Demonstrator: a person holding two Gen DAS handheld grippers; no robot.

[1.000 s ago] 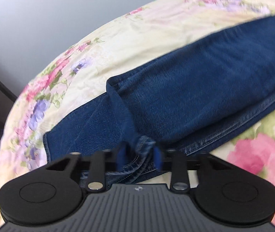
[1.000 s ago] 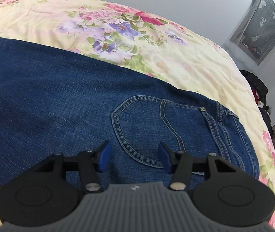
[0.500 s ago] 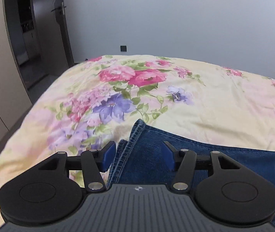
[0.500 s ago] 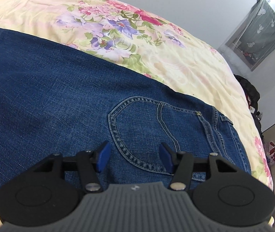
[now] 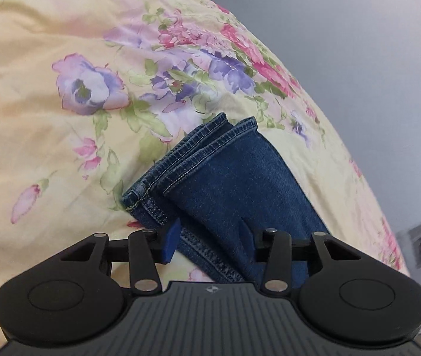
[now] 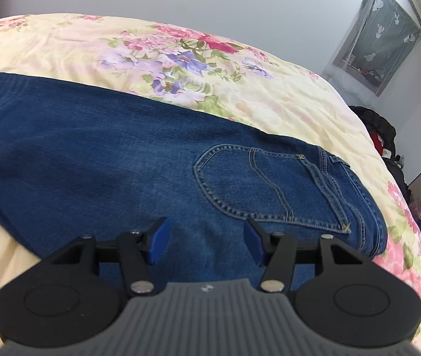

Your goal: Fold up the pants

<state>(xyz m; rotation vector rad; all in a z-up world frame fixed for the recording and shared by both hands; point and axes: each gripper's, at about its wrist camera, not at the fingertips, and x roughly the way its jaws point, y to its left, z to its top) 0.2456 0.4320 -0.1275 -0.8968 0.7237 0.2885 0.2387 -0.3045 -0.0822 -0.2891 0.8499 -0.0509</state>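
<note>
Since these jeans [image 5: 234, 184] look thick yet floppy, my left fingers [image 5: 171, 238] are closing around the stacked hems [image 5: 181, 160], perhaps touching, while my right gripper [image 6: 204, 241] hangs half-open, empty.

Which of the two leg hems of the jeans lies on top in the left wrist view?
The right-hand hem, the one farther from the yellow bedspread; the other hem peeks out beneath it.

surface: bed [image 6: 269, 95] with pale yellow floral cover | on it: blue jeans [image 6: 121, 160] lying flat, back pocket up | leg ends [image 5: 210, 148] stacked, hems on the cover near purple flowers
</note>
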